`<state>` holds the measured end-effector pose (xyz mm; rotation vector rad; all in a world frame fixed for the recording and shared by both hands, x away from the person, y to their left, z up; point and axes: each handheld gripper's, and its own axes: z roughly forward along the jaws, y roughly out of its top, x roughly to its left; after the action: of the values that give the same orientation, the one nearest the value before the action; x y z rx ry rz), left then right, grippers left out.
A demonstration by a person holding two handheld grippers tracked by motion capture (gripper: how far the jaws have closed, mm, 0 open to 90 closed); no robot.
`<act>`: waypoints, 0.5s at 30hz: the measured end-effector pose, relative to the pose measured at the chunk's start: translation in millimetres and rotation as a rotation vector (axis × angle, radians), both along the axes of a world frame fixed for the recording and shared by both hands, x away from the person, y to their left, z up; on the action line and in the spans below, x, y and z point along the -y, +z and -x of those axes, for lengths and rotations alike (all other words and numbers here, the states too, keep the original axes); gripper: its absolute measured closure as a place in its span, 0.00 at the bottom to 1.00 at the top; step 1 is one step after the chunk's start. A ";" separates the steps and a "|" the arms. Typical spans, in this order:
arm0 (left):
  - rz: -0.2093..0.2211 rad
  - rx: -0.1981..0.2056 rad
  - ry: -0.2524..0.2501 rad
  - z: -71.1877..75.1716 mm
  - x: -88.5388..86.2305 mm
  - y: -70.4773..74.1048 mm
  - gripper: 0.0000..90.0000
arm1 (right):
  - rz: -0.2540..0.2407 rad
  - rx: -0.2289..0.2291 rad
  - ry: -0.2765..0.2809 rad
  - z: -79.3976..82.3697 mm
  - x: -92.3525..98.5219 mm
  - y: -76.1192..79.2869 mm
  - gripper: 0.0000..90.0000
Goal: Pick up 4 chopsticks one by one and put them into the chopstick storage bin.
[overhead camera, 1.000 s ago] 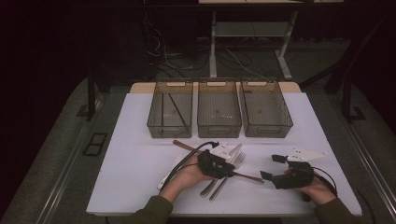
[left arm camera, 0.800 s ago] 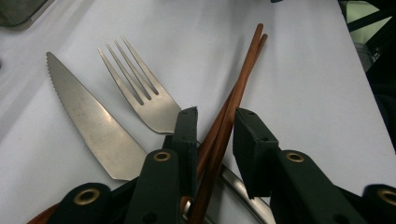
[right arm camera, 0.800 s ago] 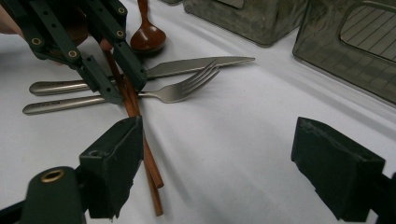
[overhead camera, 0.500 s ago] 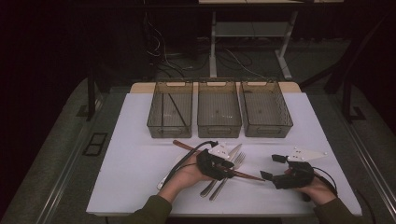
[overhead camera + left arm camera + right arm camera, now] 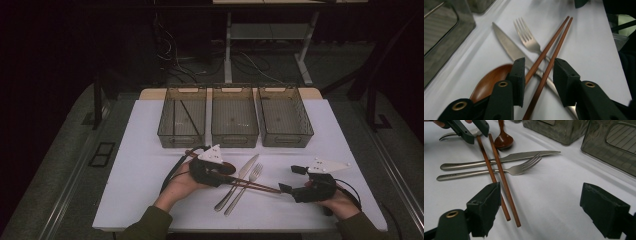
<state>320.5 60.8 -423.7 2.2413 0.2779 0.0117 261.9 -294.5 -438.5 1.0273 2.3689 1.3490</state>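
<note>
Between the left gripper's point(image 5: 537, 75) two black jaws run two brown chopsticks point(image 5: 549, 53), side by side, crossing over a knife point(image 5: 510, 48) and the handle of a fork point(image 5: 529, 40). The jaws stand a little apart with both sticks in the gap; the left-hand stick lies close against one pad, but whether the pads press on them I cannot tell, and the jaws have just been closing a little after opening. Just beside that pad, low in the left gripper view, sits the bowl of a brown wooden spoon point(image 5: 487, 83). From the high view, this gripper point(image 5: 226, 176) lies over the near ends of the sticks point(image 5: 255, 186), which stretch away from it toward the right gripper point(image 5: 289, 180). That gripper point(image 5: 539, 205) is wide open, nothing between its jaws; the far tips of the chopsticks point(image 5: 509, 205) end just inside its left-hand jaw, on the white table point(image 5: 145, 165). Ahead of both tools, well apart from the cutlery, three clear bins point(image 5: 235, 120) stand in a row.
</note>
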 end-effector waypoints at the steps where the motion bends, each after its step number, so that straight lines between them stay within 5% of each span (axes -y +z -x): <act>1: -0.009 -0.002 0.001 0.4 -1.8 -1.6 0.71 | 0.000 0.000 0.000 0.0 0.0 0.0 0.19; 15: -0.086 -0.040 -0.054 -2.0 4.9 -22.0 0.78 | 0.001 0.000 0.003 0.0 -0.2 -0.2 0.19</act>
<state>322.5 55.9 -445.8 2.3363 0.2426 -0.0505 261.9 -294.2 -438.8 1.0234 2.3718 1.3483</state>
